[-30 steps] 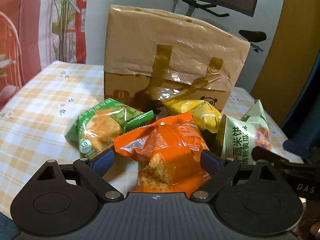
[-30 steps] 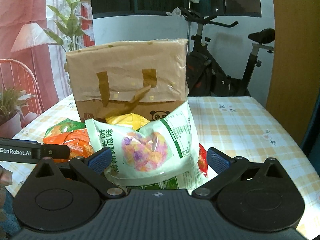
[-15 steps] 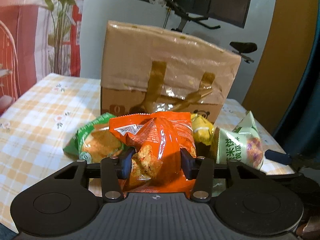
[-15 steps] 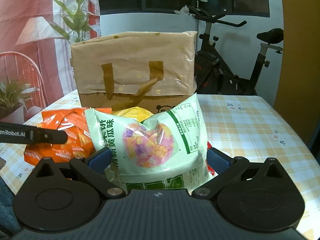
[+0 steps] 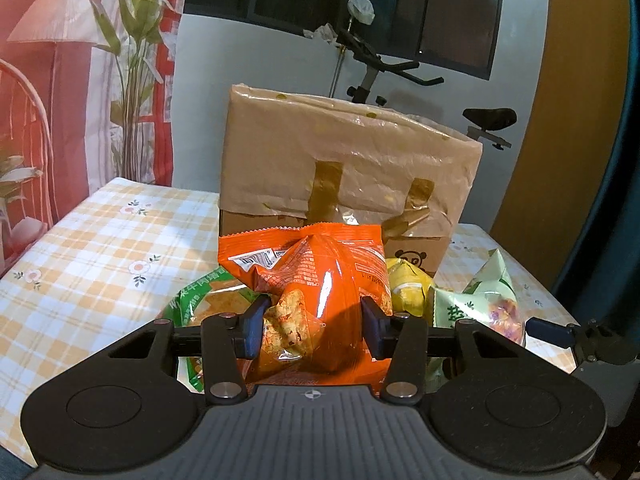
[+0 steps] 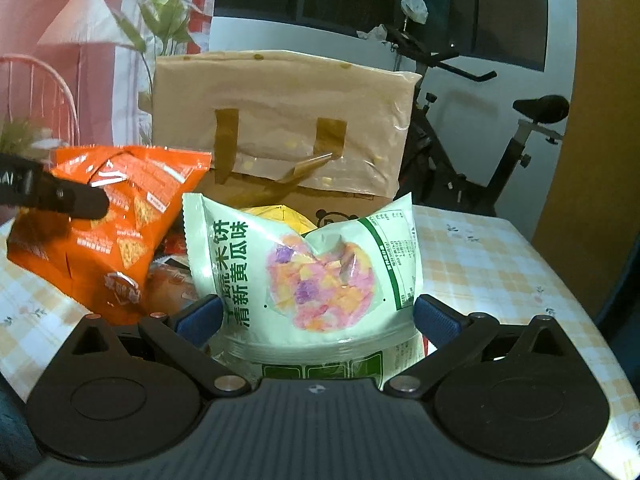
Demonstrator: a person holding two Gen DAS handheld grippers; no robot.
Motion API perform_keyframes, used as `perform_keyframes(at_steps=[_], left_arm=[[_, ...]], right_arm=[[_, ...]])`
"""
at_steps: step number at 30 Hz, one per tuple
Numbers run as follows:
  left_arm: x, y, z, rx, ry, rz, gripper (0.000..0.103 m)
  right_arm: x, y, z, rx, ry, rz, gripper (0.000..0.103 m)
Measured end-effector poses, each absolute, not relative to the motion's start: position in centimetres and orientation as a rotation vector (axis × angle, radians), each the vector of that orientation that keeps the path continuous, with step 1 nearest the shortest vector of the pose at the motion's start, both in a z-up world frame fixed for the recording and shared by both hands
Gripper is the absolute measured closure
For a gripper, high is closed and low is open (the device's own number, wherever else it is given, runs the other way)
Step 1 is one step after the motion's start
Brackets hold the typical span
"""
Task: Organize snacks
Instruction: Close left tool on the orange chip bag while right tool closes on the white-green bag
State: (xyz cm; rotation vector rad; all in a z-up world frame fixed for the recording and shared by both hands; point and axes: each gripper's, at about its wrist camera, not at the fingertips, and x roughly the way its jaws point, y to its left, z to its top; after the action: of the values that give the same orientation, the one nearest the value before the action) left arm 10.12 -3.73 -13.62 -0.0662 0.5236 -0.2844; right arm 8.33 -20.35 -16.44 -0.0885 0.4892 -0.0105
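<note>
My left gripper (image 5: 312,328) is shut on an orange snack bag (image 5: 320,264), its pads pinching the bag's lower sides and holding it a little above the pile. In the right wrist view the same orange bag (image 6: 120,220) hangs at the left under a black left-gripper finger (image 6: 80,200). My right gripper (image 6: 318,318) stands open, and a pale green rice-cracker bag (image 6: 312,264) stands upright between its wide-set blue pads. A dark green bag (image 5: 200,300) and a yellow bag (image 5: 408,284) lie on the checked tablecloth (image 5: 100,240).
A tall cardboard box (image 5: 340,168) wrapped in tape and plastic stands right behind the snacks. An exercise bike (image 6: 480,140) is beyond the table's far edge. Bare tablecloth stretches to the left and to the right (image 6: 480,260) of the pile.
The left jaws went from wide apart to closed on the orange bag, which then rose off the pile. The right gripper shifted a little closer around the pale green bag.
</note>
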Motion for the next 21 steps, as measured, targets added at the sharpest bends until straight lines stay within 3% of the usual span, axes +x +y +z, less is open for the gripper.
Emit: perform_keyframes(at_steps=[19,21], left_arm=[[10.1,-3.4,-14.0,-0.075,0.525,-0.29,0.053],[10.0,-3.4,-13.9,-0.075,0.521,-0.287,0.053]], right_arm=[[10.2,-21.1,-18.5,-0.087,0.501,0.008,0.0],[10.0,-21.4,-18.3,-0.077,0.502,0.022,0.007]])
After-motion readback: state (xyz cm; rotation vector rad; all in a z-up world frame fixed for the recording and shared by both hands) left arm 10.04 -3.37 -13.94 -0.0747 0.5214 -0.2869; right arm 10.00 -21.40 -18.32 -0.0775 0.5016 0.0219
